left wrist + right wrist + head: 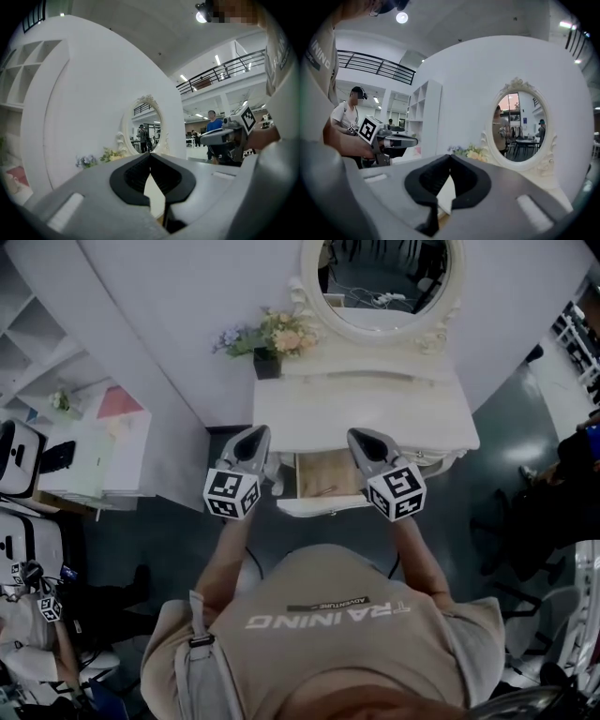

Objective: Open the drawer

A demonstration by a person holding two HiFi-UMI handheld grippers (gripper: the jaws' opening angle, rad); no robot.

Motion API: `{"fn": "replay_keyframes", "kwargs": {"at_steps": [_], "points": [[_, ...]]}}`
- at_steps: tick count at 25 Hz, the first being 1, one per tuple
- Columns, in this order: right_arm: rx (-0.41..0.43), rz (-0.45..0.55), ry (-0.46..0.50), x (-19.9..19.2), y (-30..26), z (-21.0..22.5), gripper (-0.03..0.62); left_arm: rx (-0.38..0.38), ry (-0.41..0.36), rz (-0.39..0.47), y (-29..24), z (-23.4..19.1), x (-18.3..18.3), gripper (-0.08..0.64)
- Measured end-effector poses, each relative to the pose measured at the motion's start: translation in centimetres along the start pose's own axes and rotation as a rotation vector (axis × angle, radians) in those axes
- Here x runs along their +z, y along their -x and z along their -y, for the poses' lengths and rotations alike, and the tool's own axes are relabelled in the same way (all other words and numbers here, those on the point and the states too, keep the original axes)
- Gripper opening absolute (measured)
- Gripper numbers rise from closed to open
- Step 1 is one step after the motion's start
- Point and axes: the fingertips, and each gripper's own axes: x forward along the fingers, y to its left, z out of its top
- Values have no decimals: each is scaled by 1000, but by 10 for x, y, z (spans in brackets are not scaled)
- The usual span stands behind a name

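- Shallow white drawer with a pale wooden inside (322,480): stands pulled out from the front of the table, under the middle of its top, inside open to view. A thin dark item lies in it, too small to identify.
- Seen from the head view, the drawer sits between the two grippers and below them.
- Left gripper (255,435): grey, with its marker cube toward the person, held over the table's front left corner. In its own view the black jaw pads meet at the tips, with nothing between them.
- Right gripper (362,438): same build, over the table's front edge just right of the drawer. Its own view shows the pads closed tip to tip and empty.
- Neither gripper touches the drawer.
- White dressing table with a curved front (375,409): the top is bare apart from things at its back edge.
- Oval mirror in an ornate white frame (380,282): upright at the back, centre.
- Bunch of pale yellow, peach and blue flowers in a dark pot (274,337): back left corner of the table, beside the mirror.
- White curved wall panel (178,324): behind the table.
- White cubby shelving (33,334): far left.
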Motion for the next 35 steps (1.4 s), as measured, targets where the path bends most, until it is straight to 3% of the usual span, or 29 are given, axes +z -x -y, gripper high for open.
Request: {"fn": "replay_keyframes", "kwargs": {"at_steps": [3, 6, 10, 18, 35], "points": [[-74, 71, 21, 12, 4, 12, 3, 56, -86, 89, 9, -2, 27, 8], [-69, 135, 50, 20, 9, 10, 3, 63, -125, 120, 11, 7, 32, 8], [-45, 142, 97, 16, 7, 1, 3, 53, -89, 99, 9, 10, 15, 8], [-27, 88, 34, -16, 2, -7, 3, 6, -40, 28, 8, 15, -20, 8], [-85, 39, -16, -40, 36, -1, 3, -46, 1, 22, 1, 40, -34, 8]]}}
